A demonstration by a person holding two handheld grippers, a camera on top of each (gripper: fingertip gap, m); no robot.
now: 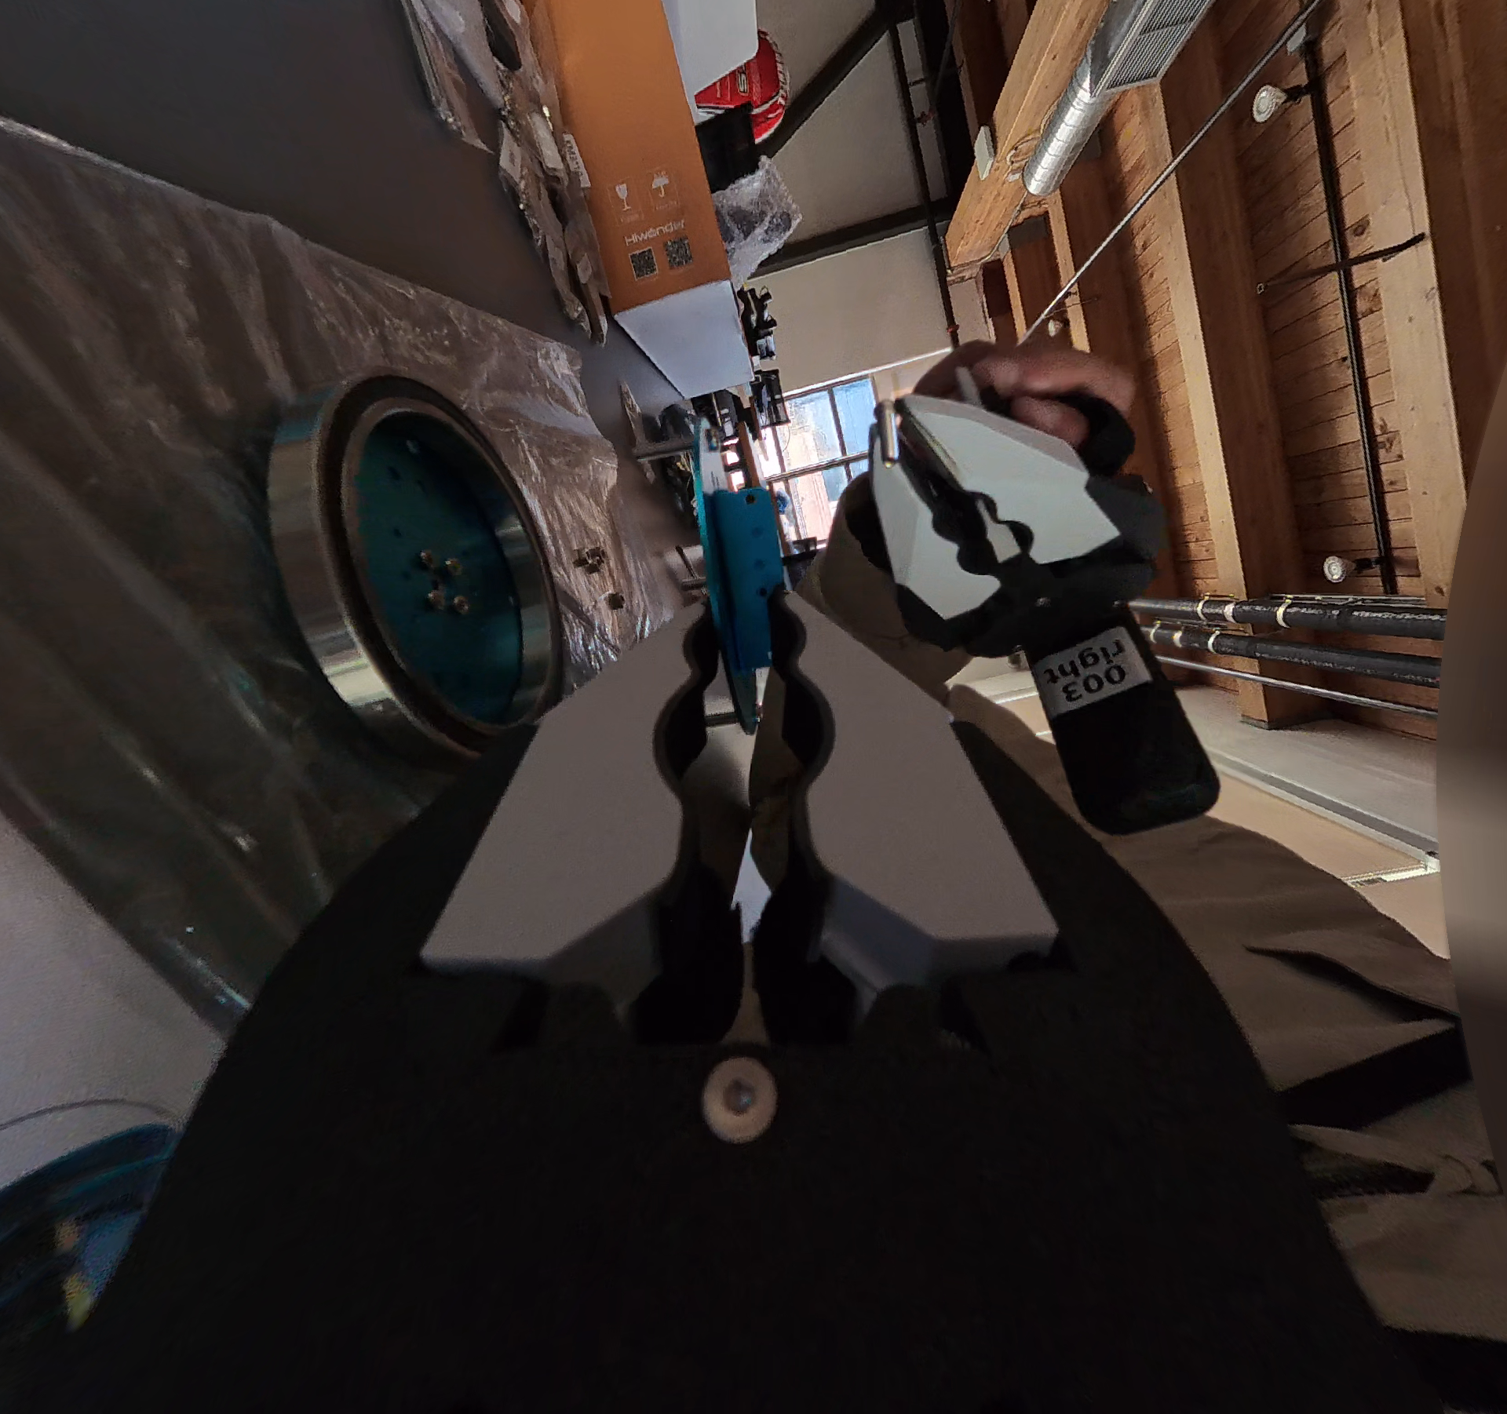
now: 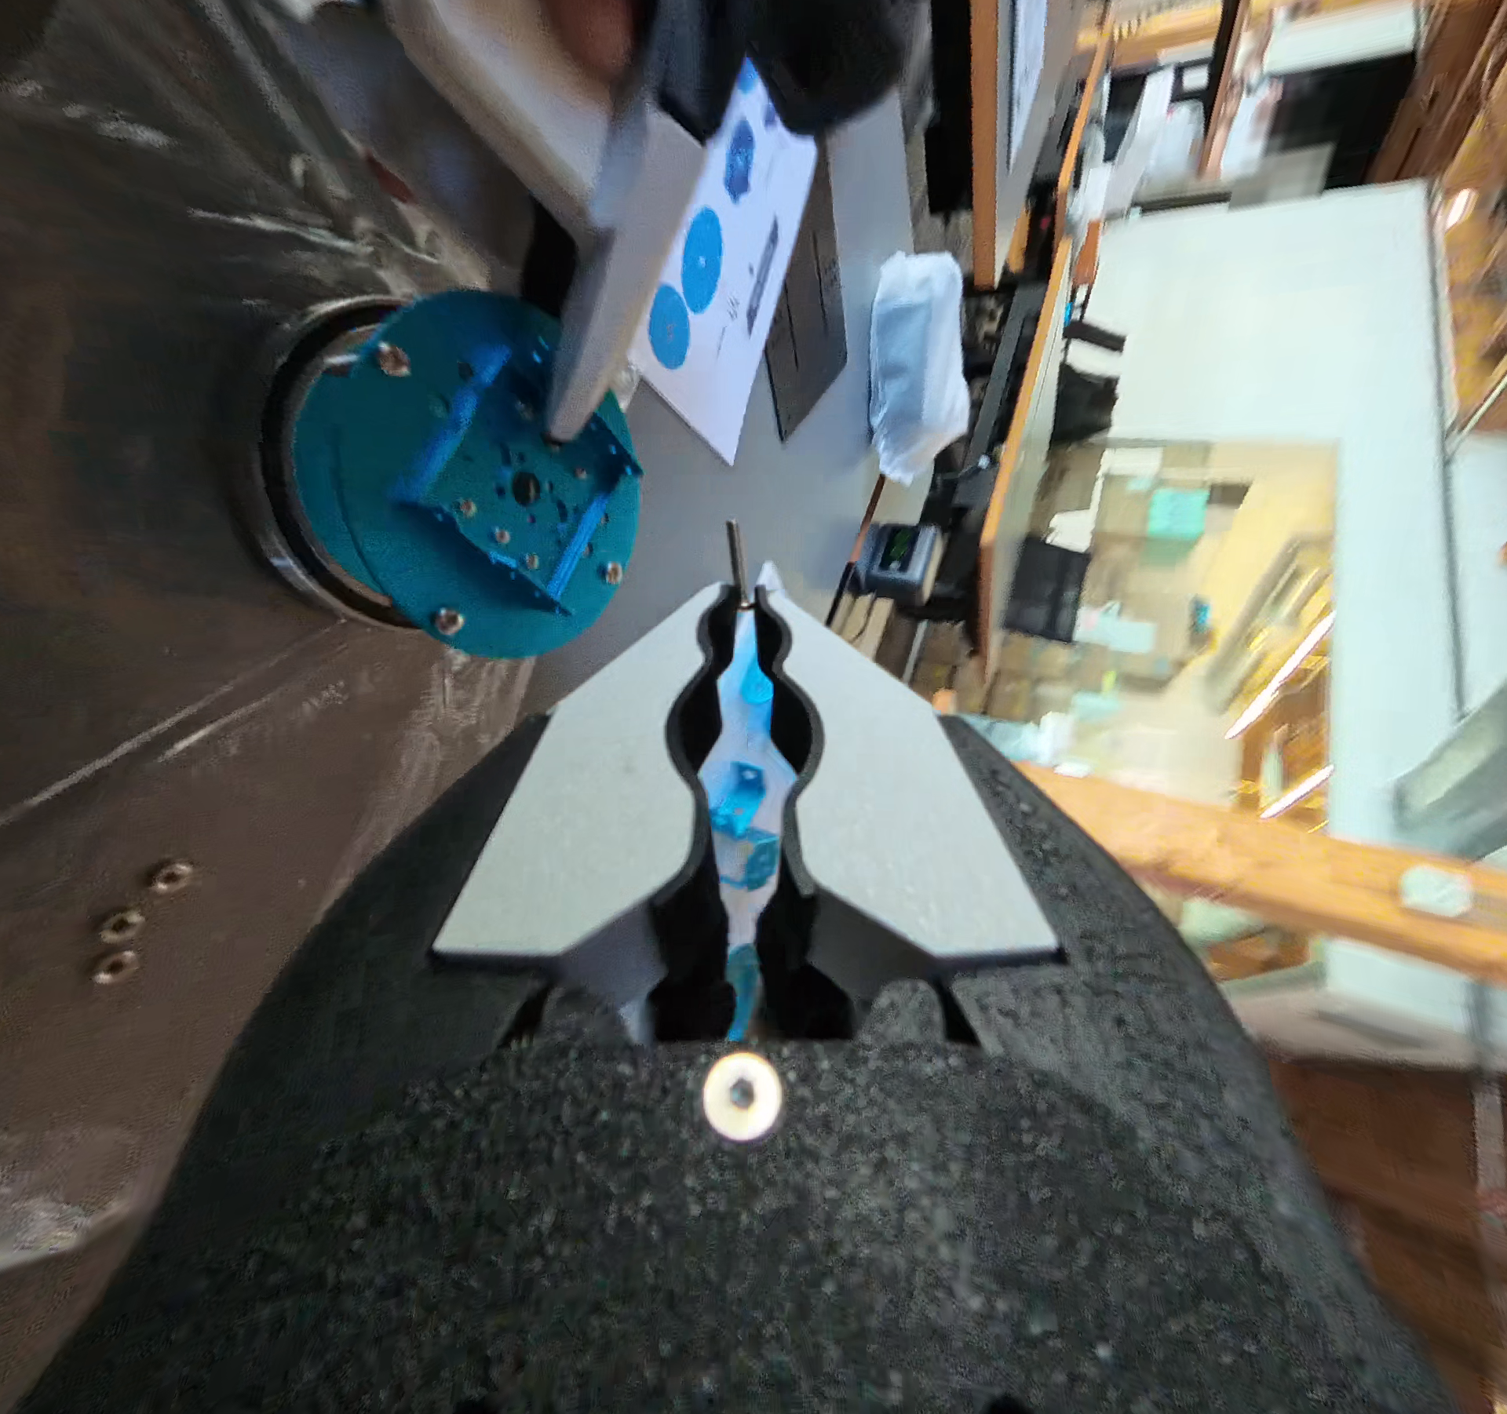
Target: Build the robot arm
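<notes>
My left gripper (image 1: 742,618) is shut on the edge of a blue round plate with a square bracket (image 1: 738,584), seen edge-on here. The right wrist view shows the plate's face (image 2: 457,494), with a left finger (image 2: 603,290) reaching down onto it. Behind the plate a steel ring with a blue disc inside (image 1: 432,560) lies on plastic-wrapped material; its rim (image 2: 273,478) shows past the plate. My right gripper (image 2: 738,596) is shut on a thin metal screw (image 2: 734,547), held to the right of the plate. It also shows in the left wrist view (image 1: 897,429), held by a hand.
An orange and white box (image 1: 620,111) stands on the grey table. A printed sheet with blue shapes (image 2: 734,258) and a white plastic bag (image 2: 913,364) lie beyond the plate. Small brass nuts (image 2: 122,922) sit on the plastic wrap. Loose blue brackets (image 2: 738,804) lie behind my right fingers. The left gripper's tips are roughly 6 cm from the right gripper's.
</notes>
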